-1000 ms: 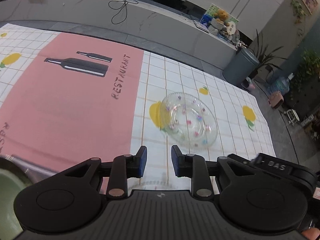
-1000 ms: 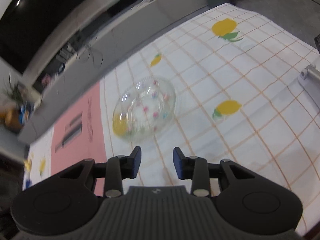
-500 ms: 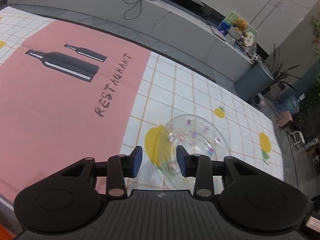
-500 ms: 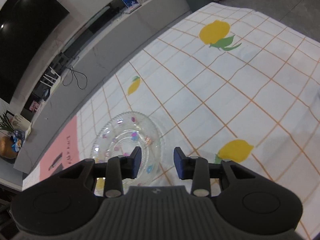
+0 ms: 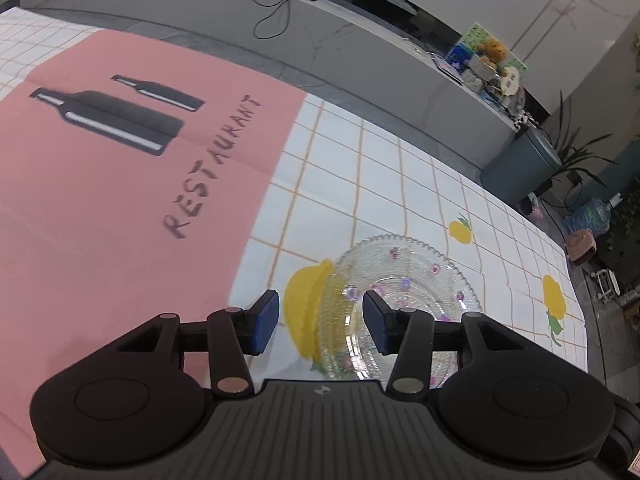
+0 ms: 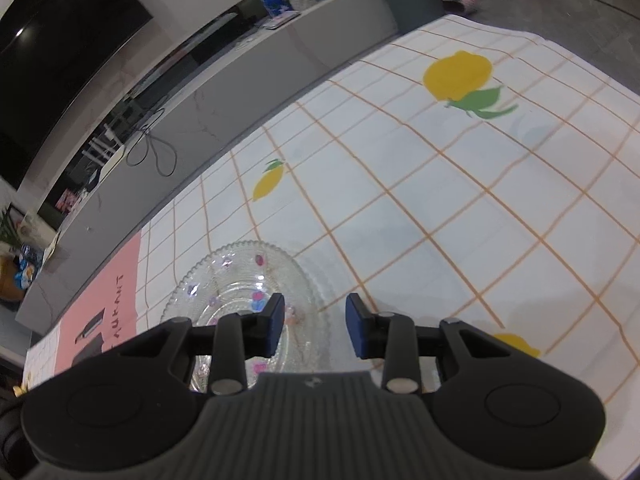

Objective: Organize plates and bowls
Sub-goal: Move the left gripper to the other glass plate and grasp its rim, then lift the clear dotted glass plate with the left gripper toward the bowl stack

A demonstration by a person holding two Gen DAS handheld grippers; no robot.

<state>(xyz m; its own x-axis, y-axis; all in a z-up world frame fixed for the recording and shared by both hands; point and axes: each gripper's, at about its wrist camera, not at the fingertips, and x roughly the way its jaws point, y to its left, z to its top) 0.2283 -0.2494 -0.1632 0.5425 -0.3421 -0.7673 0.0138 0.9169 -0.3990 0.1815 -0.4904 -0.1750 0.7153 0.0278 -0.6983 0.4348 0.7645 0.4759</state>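
Observation:
A clear glass plate (image 5: 404,284) with small pink and purple flower marks lies flat on the checked tablecloth. My left gripper (image 5: 320,320) is open, its jaws astride the plate's left rim, low over the cloth. In the right wrist view the same plate (image 6: 240,276) lies at lower left. My right gripper (image 6: 314,326) is open, its jaws astride the plate's right rim. Both grippers hold nothing.
The tablecloth has a pink panel (image 5: 100,200) with printed bottles and the word RESTAURANT, left of the plate. A grey counter (image 5: 320,56) with cables runs behind the table. A grey bin (image 5: 524,160) and plants stand beyond the table's far right corner.
Both grippers have moved in toward the glass plate and lowered; the plate now sits between their jaws. The left jaws have opened wider.

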